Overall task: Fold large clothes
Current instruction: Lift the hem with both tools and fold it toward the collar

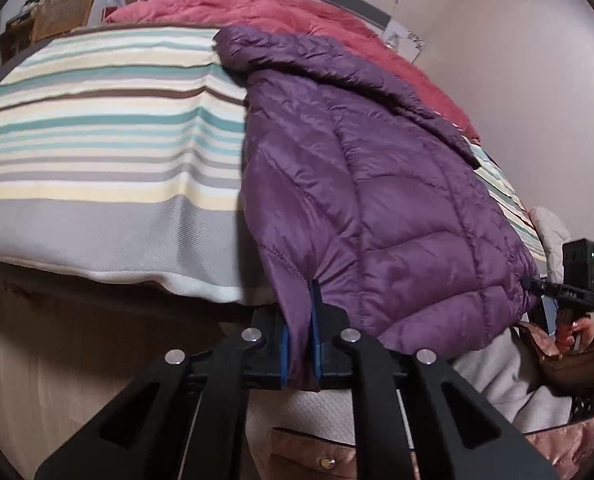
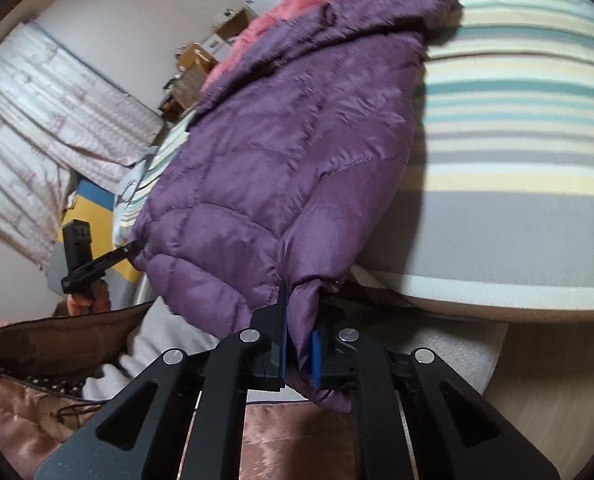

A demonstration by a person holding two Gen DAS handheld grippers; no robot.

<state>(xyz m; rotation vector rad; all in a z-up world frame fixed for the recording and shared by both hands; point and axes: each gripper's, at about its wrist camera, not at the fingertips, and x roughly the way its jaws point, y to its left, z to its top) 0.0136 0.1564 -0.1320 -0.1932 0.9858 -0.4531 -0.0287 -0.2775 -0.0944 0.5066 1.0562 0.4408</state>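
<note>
The left tool [image 1: 300, 332] is pinched tight on one bottom corner of the purple puffy jacket [image 1: 369, 184]. The jacket lies on the striped bed [image 1: 97, 128] and hangs over its near edge. A pink blanket [image 1: 281, 8] sits behind it. The right tool [image 2: 299, 334] is pinched tight on the jacket's other bottom corner.
</note>
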